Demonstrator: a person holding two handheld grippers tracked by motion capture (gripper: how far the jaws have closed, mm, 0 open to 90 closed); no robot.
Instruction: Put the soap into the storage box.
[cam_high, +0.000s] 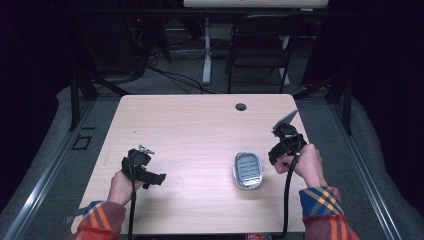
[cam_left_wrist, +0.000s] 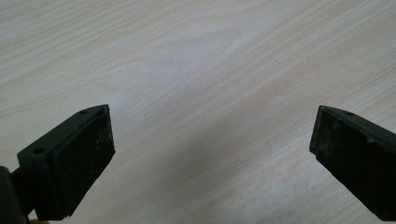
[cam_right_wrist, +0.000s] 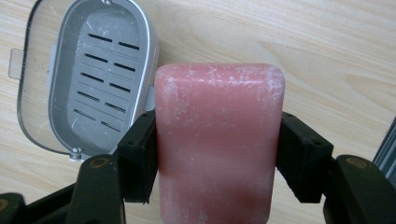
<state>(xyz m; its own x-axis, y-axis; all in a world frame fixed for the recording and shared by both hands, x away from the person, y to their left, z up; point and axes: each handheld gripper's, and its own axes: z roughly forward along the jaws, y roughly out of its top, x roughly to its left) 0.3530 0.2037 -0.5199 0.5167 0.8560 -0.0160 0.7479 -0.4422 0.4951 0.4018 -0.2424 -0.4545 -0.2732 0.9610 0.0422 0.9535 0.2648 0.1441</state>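
Note:
A pink bar of soap (cam_right_wrist: 218, 140) stands between the black jaws of my right gripper (cam_right_wrist: 217, 154), which is shut on its two sides. Beyond it and to the left lies an open grey soap box (cam_right_wrist: 100, 74) with a slotted tray and a clear lid rim. In the high view the soap box (cam_high: 248, 170) rests on the wooden table (cam_high: 200, 130) right of centre, and my right gripper (cam_high: 276, 154) hovers just to its right. My left gripper (cam_high: 152, 179) is at the table's left, open, with bare wood between its pads (cam_left_wrist: 84, 163).
A cable hole (cam_high: 241, 106) sits near the table's far edge. A dark chair (cam_high: 260, 45) and a white table leg (cam_high: 206, 50) stand on the floor beyond. The table's right edge is close to my right hand.

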